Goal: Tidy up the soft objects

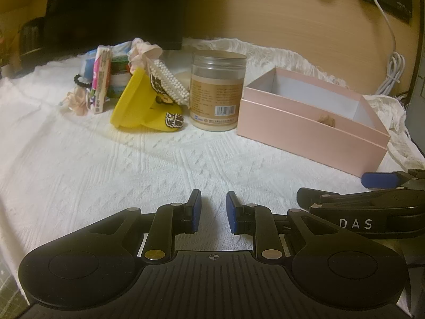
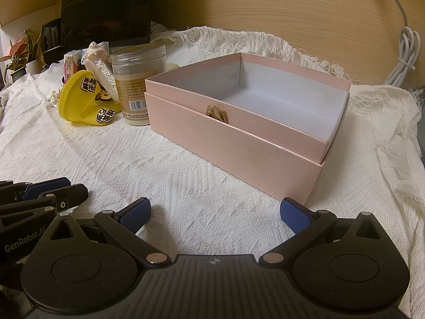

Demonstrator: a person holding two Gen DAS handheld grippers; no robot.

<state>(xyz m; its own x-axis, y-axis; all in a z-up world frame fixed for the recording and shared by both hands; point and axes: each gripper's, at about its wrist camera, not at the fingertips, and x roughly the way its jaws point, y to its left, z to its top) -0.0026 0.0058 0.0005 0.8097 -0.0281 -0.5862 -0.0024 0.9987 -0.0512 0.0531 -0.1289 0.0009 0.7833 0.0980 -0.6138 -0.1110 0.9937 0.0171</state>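
An open pink box [image 1: 305, 125] with a white inside and a small tan ribbon tab stands on the white cloth; it fills the middle of the right wrist view [image 2: 239, 143] and looks empty. A yellow soft holder [image 1: 138, 106] with a white bead band [image 1: 170, 82] and a pale pink scrunchie [image 1: 143, 51] stands at the back left, also in the right wrist view [image 2: 79, 101]. My left gripper [image 1: 212, 210] is open a little, empty, low over the cloth. My right gripper [image 2: 215, 212] is wide open and empty, just before the box.
A clear jar [image 1: 216, 90] of pale contents stands between the yellow holder and the box. Small packets and a black bead bracelet [image 1: 82, 79] lie behind the holder. A black monitor [image 1: 114, 8] and a white cable [image 1: 390, 66] are at the back.
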